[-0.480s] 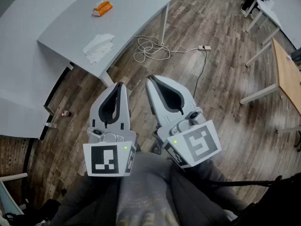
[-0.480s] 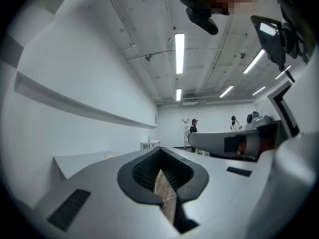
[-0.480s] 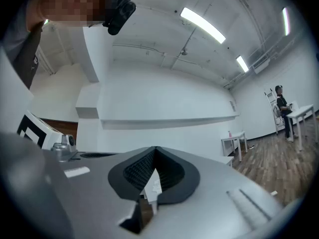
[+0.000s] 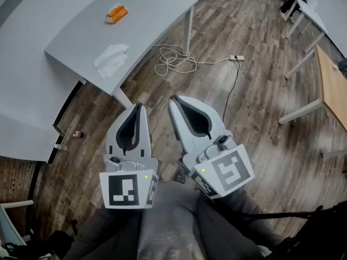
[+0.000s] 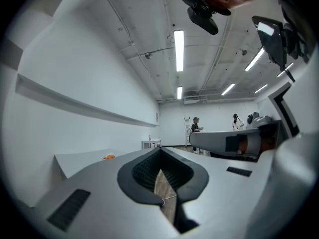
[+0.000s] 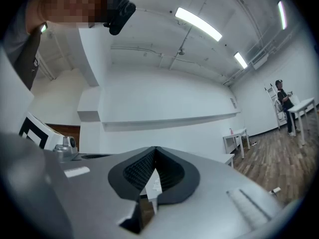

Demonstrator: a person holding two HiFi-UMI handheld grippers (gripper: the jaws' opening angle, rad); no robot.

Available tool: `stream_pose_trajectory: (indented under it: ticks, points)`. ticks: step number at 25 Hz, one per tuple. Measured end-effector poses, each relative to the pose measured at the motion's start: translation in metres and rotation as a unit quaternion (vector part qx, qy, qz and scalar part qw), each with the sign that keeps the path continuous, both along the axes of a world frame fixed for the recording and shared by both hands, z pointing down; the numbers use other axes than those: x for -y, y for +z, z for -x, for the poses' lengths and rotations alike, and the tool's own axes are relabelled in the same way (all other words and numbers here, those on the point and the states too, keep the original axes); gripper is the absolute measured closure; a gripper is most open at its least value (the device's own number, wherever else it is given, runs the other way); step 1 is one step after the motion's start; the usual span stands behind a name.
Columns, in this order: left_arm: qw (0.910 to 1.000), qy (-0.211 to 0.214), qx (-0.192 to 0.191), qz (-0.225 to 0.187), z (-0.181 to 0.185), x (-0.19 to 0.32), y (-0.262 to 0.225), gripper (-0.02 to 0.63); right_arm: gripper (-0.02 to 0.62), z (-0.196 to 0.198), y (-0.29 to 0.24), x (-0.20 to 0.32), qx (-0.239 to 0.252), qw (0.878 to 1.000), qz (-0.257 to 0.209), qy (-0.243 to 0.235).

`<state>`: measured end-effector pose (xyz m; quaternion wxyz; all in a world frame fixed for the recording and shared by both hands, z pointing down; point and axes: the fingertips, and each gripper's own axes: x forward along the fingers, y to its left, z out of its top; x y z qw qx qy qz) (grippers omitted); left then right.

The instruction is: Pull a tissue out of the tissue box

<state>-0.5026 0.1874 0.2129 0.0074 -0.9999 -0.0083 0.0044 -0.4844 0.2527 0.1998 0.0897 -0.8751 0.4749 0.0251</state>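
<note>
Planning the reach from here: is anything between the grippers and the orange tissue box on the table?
Nothing tall. Loose white tissues lie flat on the table, roughly on the line from the left gripper and right gripper to the tissue box. Otherwise only wood floor.

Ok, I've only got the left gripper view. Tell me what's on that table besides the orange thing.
Observer: In the head view, white tissues lie loose on the table near the edge closest to us, apart from the orange tissue box.
Operator: Now report the right claw.
Observer: The right claw is shut, with nothing between its jaws.
Operator: Give me the floor ahead.
Observer: A white cable lies coiled on the wooden floor by the table leg.
</note>
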Motion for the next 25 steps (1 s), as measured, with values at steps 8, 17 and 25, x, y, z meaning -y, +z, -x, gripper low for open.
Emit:
stream_pose_trajectory:
  ticks: [8,17,25]
  points:
    - [0.9995,0.016,0.025,0.007,-0.025,-0.026,0.014,0.606,0.591,-0.031,0.004,-0.034,0.015,1.000,-0.010,0.024]
    - [0.9990,0.020,0.021,0.033,-0.114,-0.005,0.038,0.606,0.592,-0.113,0.027,-0.009,0.015,1.000,0.014,0.022]
    - [0.9994,0.016,0.007,0.031,-0.253,0.037,0.024,0.606,0.592,-0.242,0.005,0.051,0.000,1.000,-0.008,-0.006]
